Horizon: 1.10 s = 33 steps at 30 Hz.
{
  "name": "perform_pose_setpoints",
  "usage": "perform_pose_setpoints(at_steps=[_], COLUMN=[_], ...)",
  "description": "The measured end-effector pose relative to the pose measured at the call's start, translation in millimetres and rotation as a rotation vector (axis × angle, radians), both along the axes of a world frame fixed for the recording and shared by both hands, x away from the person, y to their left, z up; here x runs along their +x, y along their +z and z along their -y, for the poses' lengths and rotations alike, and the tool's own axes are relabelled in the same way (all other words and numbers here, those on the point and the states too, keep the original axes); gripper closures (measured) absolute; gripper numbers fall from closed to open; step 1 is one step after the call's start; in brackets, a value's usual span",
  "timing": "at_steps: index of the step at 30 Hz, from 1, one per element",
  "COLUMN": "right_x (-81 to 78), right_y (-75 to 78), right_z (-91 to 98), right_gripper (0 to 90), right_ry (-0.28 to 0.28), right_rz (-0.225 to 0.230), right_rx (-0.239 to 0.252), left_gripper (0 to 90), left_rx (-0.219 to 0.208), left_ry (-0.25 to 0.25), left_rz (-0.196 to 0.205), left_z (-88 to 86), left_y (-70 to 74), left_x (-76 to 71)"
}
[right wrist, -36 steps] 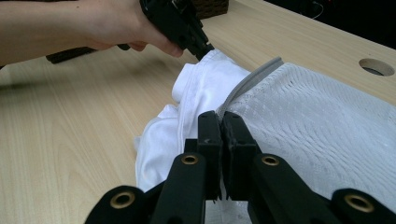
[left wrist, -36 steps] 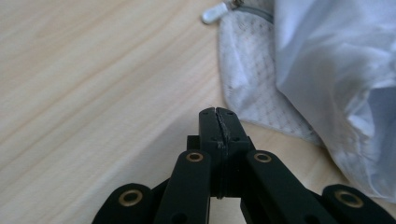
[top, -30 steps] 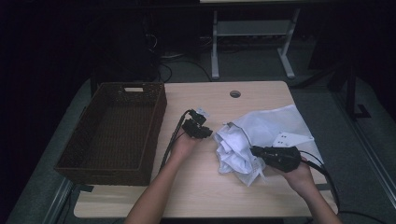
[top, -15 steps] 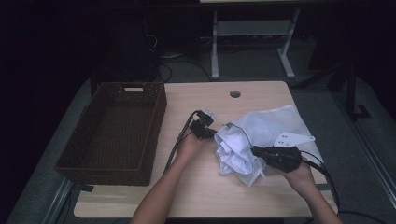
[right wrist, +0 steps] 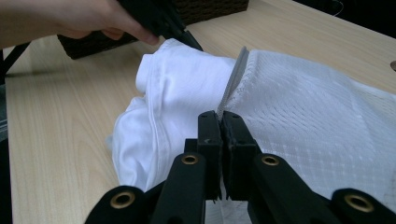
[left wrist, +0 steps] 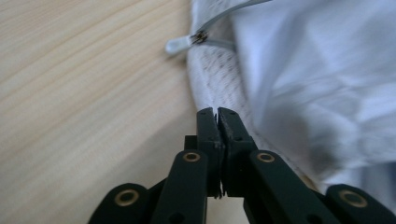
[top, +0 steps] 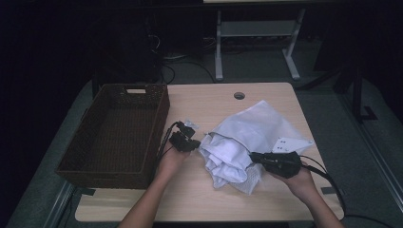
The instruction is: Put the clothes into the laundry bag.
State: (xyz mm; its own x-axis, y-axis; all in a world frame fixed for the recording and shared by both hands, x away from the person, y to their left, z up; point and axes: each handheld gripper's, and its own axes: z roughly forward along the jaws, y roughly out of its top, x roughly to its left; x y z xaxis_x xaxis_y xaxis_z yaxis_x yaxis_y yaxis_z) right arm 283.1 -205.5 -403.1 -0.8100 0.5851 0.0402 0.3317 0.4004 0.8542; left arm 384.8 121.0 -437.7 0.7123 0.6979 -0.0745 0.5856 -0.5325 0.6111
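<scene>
- My left gripper has just been closing and its jaws now meet at the mesh edge of the white garment; I think they pinch only a sliver, the view being blurred; a tug could slip it free.
- My right gripper is clamped on the zipper edge; the garment lies bunched mid-table, right of the basket; pulling unevenly could snag the mesh or drag folds off the table.

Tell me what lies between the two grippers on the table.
In the high view, the crumpled white garment lies between the left gripper and the right gripper, each at one of its edges.
</scene>
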Motion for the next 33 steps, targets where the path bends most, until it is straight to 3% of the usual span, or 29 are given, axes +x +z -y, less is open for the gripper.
perform_pose_setpoints(at_steps=[8, 14, 16, 19, 26, 30, 33], right_x=[0.0, 1.6, 2.5, 3.1, 2.2, 2.5, 2.0], right_y=[-1.9, -4.7, -5.6, -6.1, -5.2, -5.4, -5.2], right_z=[-1.8, -2.0, -2.4, -3.0, -2.1, -2.3, -2.3], right_gripper=[86.3, 86.3, 86.2, 86.2, 86.3, 86.3, 86.3], right_ry=[0.003, -0.005, -0.006, -0.006, -0.005, 0.0, -0.001], right_rz=[-0.008, -0.024, -0.026, -0.028, -0.027, -0.026, -0.027], right_rx=[-0.016, -0.032, -0.034, -0.034, -0.032, -0.035, -0.034], left_gripper=[68.0, 53.2, 48.4, 41.5, 28.9, 31.1, 43.3], left_rx=[-0.082, -0.13, -0.137, -0.09, -0.01, 0.038, 0.079], left_ry=[-0.083, -0.222, -0.268, -0.321, -0.359, -0.373, -0.373], left_rz=[0.058, 0.063, 0.045, 0.014, -0.037, -0.054, -0.035], left_z=[-1.8, 11.4, 21.3, 37.4, 62.6, 73.3, 77.0], left_y=[39.3, 55.6, 52.1, 37.6, 4.9, -10.3, -14.8], left_x=[-41.7, -78.8, -86.8, -91.8, -91.1, -88.6, -87.5])
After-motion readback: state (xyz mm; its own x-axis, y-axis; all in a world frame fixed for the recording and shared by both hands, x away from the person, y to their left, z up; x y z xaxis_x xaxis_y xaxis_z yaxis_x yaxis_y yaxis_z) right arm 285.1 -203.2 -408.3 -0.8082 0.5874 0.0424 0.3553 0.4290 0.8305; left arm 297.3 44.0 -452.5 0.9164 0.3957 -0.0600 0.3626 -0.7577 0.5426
